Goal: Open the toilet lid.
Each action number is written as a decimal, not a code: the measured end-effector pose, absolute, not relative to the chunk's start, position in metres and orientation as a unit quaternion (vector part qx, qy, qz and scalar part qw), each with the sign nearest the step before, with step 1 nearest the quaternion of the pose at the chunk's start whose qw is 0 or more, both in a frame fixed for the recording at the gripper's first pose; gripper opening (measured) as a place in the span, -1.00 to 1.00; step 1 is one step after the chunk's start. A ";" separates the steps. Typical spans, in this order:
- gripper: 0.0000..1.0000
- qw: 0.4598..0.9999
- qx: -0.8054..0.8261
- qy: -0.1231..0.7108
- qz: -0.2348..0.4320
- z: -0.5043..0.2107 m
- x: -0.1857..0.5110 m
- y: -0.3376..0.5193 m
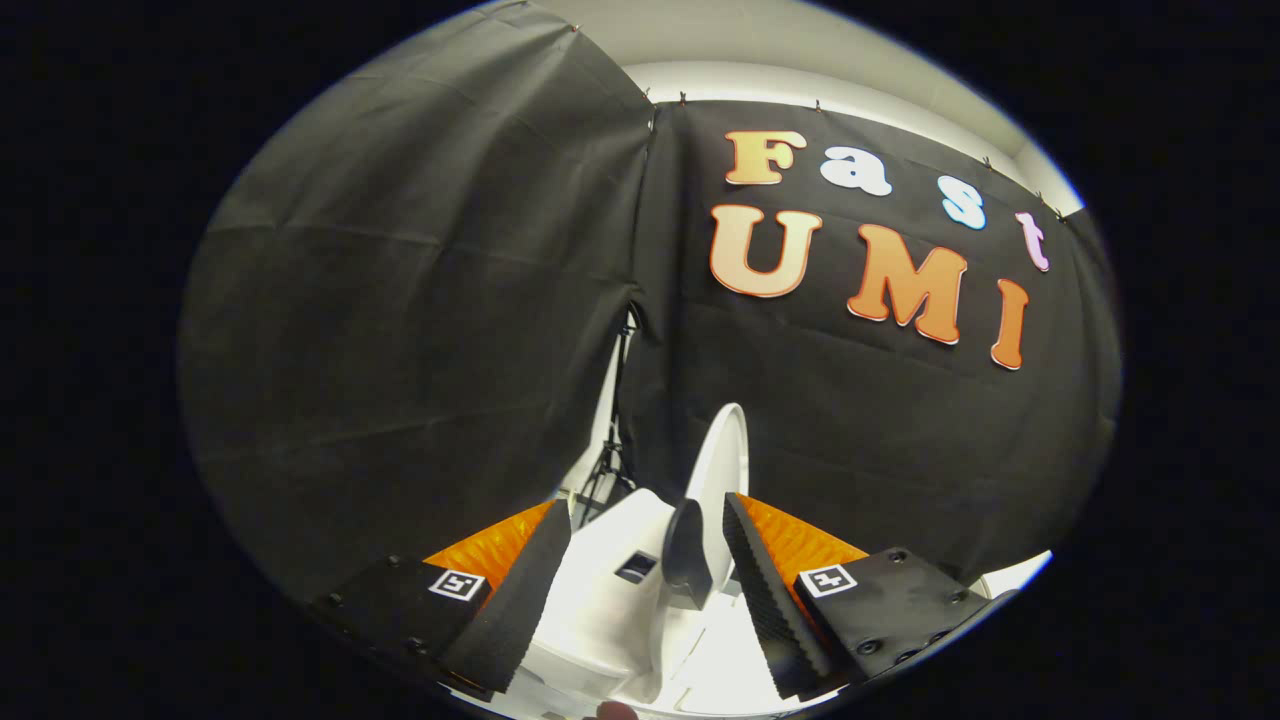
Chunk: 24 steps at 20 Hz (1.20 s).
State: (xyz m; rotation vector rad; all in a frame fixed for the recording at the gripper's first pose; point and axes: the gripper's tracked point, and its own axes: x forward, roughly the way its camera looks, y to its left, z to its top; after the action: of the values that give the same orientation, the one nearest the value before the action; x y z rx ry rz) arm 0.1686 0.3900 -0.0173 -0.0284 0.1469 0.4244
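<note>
The white toilet lid [722,460] stands raised and nearly upright, seen edge-on just inside my right finger [760,590]. A dark rounded part [688,550] sits at its base. The white toilet body [600,590] lies between my fingers, with a small dark slot [636,567] on it. My gripper [645,512] is open, its fingers spread wide. The left finger [520,600] is well clear of the lid, while the right one lies right beside it; I cannot tell if it touches.
Black cloth walls close in ahead and to the left, meeting at a gap. In that gap a thin dark stand [606,470] is visible against a white wall. A fingertip [612,710] shows below the toilet body.
</note>
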 end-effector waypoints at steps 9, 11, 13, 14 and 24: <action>0.96 0.990 0.028 0.015 0.138 0.063 0.162 0.257; 0.96 0.993 0.022 0.024 0.118 0.056 0.159 0.215; 0.96 0.995 0.013 0.024 0.091 0.052 0.160 0.167; 0.96 0.997 0.005 0.023 0.077 0.050 0.155 0.145; 0.96 0.999 -0.007 0.029 0.026 0.001 0.095 -0.001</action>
State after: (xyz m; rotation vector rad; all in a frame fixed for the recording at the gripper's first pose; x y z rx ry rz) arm 0.0953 -0.0011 0.0011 -0.0136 0.0574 0.0514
